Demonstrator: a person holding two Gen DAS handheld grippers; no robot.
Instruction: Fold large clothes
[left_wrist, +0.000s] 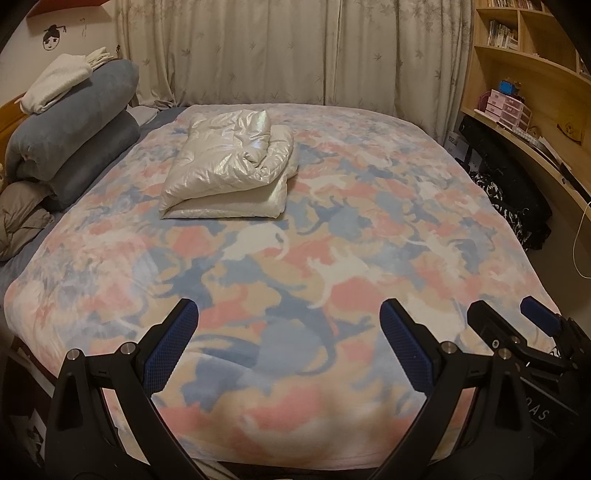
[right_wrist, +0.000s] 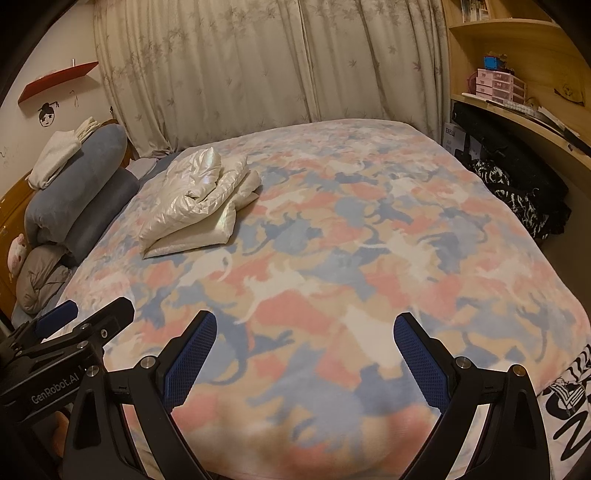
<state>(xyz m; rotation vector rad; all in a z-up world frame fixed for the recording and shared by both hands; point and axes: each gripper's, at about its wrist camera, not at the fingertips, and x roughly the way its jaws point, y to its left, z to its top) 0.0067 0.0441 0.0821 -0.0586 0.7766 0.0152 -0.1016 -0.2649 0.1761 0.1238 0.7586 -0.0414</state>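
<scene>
A shiny white puffy jacket lies folded in a thick bundle on the far left part of the bed, which has a cat-print pink, blue and cream blanket. It also shows in the right wrist view. My left gripper is open and empty above the bed's near edge, far from the jacket. My right gripper is open and empty beside it, also over the near edge. The right gripper shows at the right of the left wrist view; the left gripper shows at the left of the right wrist view.
Rolled grey-blue bedding with white folded cloth on top is stacked at the headboard on the left. Curtains hang behind the bed. A wooden shelf and desk stand at the right, with dark clothes piled below.
</scene>
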